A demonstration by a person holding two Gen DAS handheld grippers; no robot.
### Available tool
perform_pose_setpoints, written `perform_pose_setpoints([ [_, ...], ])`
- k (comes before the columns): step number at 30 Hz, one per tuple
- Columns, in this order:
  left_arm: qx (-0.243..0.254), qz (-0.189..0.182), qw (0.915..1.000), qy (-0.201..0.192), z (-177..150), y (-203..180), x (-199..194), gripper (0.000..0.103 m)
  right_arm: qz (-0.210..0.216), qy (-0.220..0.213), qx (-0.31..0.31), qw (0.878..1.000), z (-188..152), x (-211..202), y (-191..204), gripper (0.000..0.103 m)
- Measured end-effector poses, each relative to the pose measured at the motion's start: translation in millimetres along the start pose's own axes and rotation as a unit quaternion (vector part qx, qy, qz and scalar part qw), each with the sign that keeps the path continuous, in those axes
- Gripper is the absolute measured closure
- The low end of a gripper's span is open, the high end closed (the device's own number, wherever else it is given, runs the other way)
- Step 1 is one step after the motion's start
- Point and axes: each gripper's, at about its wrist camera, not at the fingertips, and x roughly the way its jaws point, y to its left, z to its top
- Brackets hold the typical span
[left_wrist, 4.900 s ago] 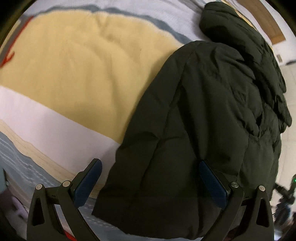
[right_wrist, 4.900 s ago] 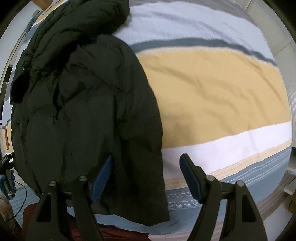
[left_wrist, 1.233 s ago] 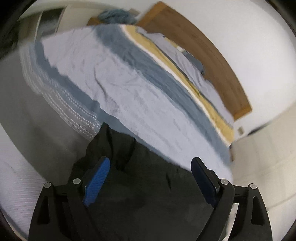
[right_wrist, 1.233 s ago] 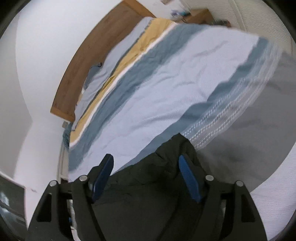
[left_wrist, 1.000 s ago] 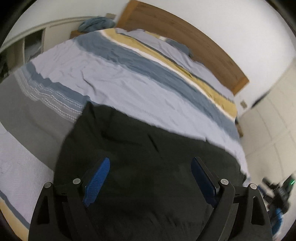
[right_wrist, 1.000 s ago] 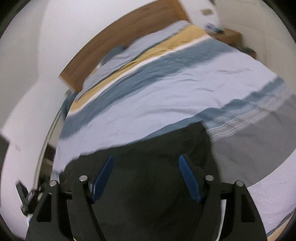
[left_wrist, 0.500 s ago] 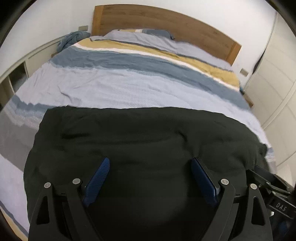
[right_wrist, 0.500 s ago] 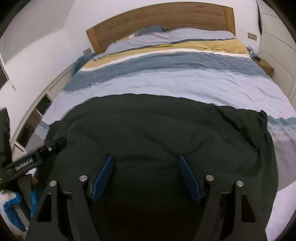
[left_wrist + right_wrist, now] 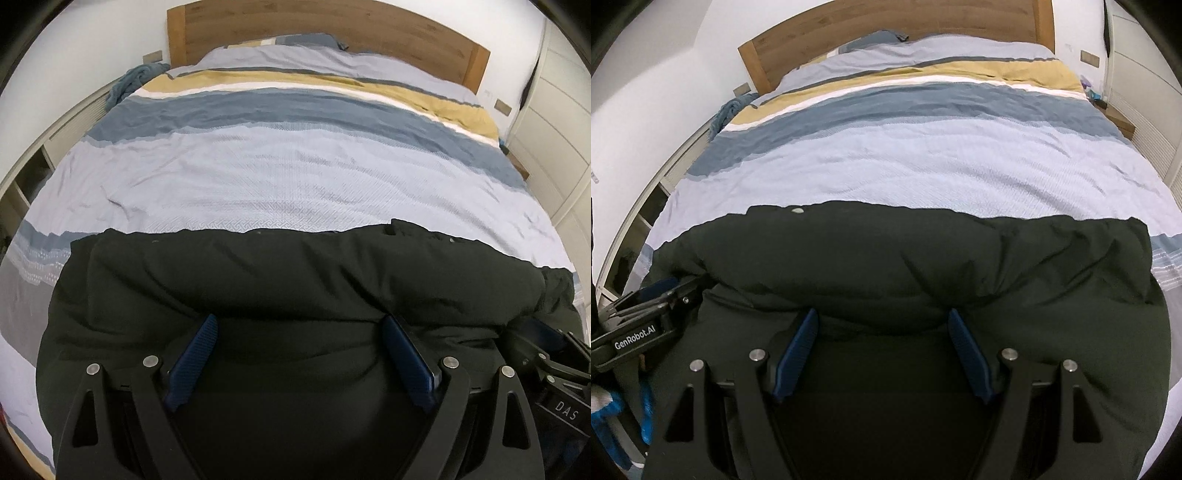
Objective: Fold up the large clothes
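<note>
Two grippers sit over one dark padded jacket [image 9: 295, 288], which lies across the foot of the striped bed [image 9: 288, 177]. Your left gripper [image 9: 299, 354] has its fingers wide apart; your right gripper [image 9: 882, 347] is also parted. I cannot tell whether either set pinches a thick roll of the jacket or merely straddles it. Step appears to be laying the jacket down flat. Next, you likely need to let go cleanly, then pick an edge to fold over.
</note>
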Motion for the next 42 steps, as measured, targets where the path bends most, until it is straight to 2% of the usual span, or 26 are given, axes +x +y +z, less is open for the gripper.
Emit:
perform_pose_setpoints([
  [8,0.001,0.006,0.9999,0.016,9.8,-1.8,18.0,0.009,-0.003,0.013,0.002,1.000,10.5,15.7,-4.7,0.031],
  [12,-0.025,-0.012,0.9991,0.031,13.1,15.0,26.7,0.002,-0.001,0.016,0.000,1.000,15.8,17.3,-15.1,0.031],
  [18,-0.050,-0.010,0.9977,0.046,14.9,52.3,31.9,0.000,-0.028,0.025,0.022,0.999,15.5,13.5,-62.6,0.031],
  [21,-0.065,0.012,0.9961,0.057,16.3,74.5,34.3,0.000,-0.043,0.037,0.049,0.997,15.5,12.6,-89.7,0.031],
  [24,-0.083,0.050,0.9933,0.063,18.1,99.5,29.5,0.000,-0.078,0.046,0.052,0.995,16.0,4.4,-106.9,0.031],
  [25,-0.088,0.066,0.9923,0.058,17.7,108.8,21.4,0.001,-0.087,0.044,0.052,0.994,16.1,-1.4,-110.6,0.031],
  [28,-0.083,0.075,0.9932,0.030,11.7,121.5,-8.0,0.001,-0.098,0.027,0.053,0.993,13.9,-24.9,-117.6,0.031],
  [34,-0.035,0.028,0.9990,-0.009,-18.9,117.0,-58.9,0.002,-0.076,-0.008,0.022,0.997,-3.7,-72.7,-97.6,0.031],
  [37,-0.020,0.006,0.9997,-0.012,-36.4,108.4,-70.2,0.002,-0.057,-0.018,0.014,0.998,-17.4,-86.6,-83.4,0.031],
  [42,-0.023,0.014,0.9995,-0.014,-61.5,104.4,-65.2,0.002,-0.040,-0.009,0.020,0.999,-44.7,-78.3,-73.2,0.031],
])
